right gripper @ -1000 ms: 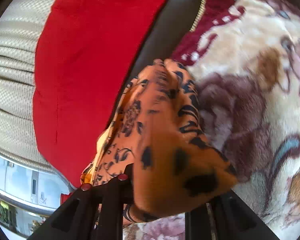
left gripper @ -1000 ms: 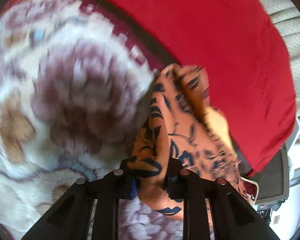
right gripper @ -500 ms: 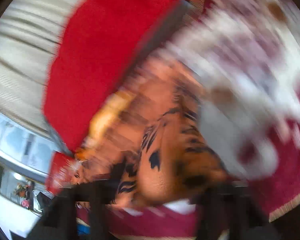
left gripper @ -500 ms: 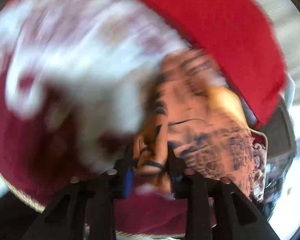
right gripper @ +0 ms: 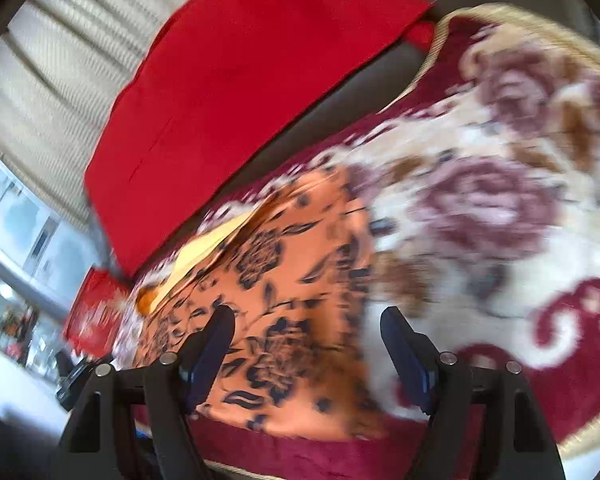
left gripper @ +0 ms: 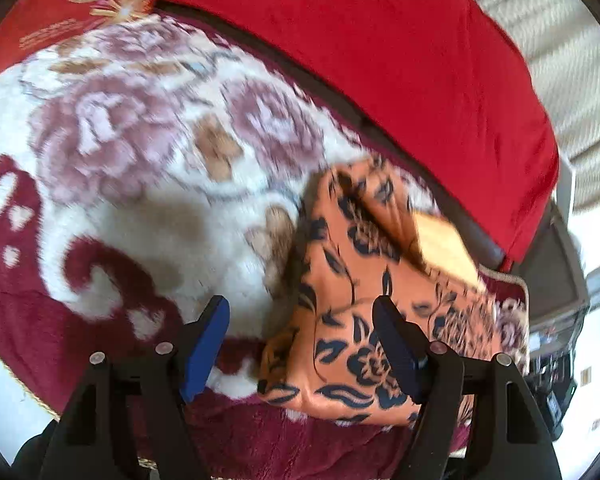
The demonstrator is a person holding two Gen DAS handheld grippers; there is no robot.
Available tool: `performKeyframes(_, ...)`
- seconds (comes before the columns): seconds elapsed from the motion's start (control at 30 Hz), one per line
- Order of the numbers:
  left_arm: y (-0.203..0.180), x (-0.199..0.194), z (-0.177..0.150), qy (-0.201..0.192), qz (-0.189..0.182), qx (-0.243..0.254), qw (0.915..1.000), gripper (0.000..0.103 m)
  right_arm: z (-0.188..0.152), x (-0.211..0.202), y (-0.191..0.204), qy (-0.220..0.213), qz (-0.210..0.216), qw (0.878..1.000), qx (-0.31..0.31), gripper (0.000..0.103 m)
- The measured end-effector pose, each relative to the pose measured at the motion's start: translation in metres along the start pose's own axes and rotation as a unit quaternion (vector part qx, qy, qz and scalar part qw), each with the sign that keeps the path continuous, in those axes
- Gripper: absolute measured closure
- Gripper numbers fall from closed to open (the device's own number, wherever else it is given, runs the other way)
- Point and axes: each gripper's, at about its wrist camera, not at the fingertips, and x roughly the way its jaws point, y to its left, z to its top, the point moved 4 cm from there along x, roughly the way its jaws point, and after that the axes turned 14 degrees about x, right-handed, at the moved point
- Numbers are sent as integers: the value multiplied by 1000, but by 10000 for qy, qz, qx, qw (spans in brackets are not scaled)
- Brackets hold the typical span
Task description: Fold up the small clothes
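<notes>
The big flowery blanket (left gripper: 148, 208) is soft and fluffy, and the orange cloth (left gripper: 352, 320) lies on it, near the edge closest to the cameras. A red cushion (left gripper: 380, 40) lies behind it. The cloth looks folded into a lumpy bundle, with a pale yellow part (left gripper: 444, 240) poking out at the back. The left claw (left gripper: 300, 344) is wide open and holds nothing; its right finger (left gripper: 396, 344) is on top of the cloth. The right claw (right gripper: 306, 352) is wide open too and holds nothing; its left finger (right gripper: 210, 352) is over the cloth. The biggest worry is that the fold springs open, because nothing pins it and the cloth looks slippery. A claw may also grab the fuzzy blanket along with the cloth and drag both. A smaller worry is that a finger snags the top layer and pulls the fold crooked. Both pictures are blurry, so the edges are hard to see.
</notes>
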Motion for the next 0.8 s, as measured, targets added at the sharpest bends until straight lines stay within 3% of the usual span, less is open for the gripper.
performKeyframes(0.1,2,3,-10,115,-107,52,9999,28,-17,13,5,174,-416,9987,-227,27)
performKeyframes(0.27,6,2,-14,226,-198,30,9995,28,-24,14,-11,218,-471,9986,-124,34)
performKeyframes(0.3,6,3,-13,224,-248,44,9994,28,-25,12,-13,252,-412,9988,-95,40)
performKeyframes(0.43,10,15,-13,409,-232,4,9989,29,-32,4,-4,558,-357,9975,-259,77)
performKeyframes(0.47,10,16,-13,399,-236,-3,9989,31,-33,7,-1,619,-437,9964,-372,83)
performKeyframes(0.5,9,16,-12,389,-201,64,9990,58,-33,9,0,629,-468,9961,-417,93)
performKeyframes(0.53,3,16,-11,462,-225,245,9984,83,-33,8,2,629,-469,9959,-449,96)
performKeyframes(0.57,0,14,-10,501,-271,332,9978,96,-34,3,6,615,-447,9957,-528,96)
performKeyframes(0.67,-7,2,-8,262,-293,473,9981,96,-40,-19,19,456,-397,9955,-727,97)
performKeyframes(0.73,1,9,-14,448,-122,478,9978,96,-50,-29,14,500,-437,9949,-756,97)
performKeyframes(0.77,8,18,-18,642,-22,462,9969,94,-57,-27,1,569,-569,9944,-682,97)
performKeyframes(0.8,14,25,-21,754,-8,380,9964,83,-63,-19,-14,687,-779,9928,-605,94)
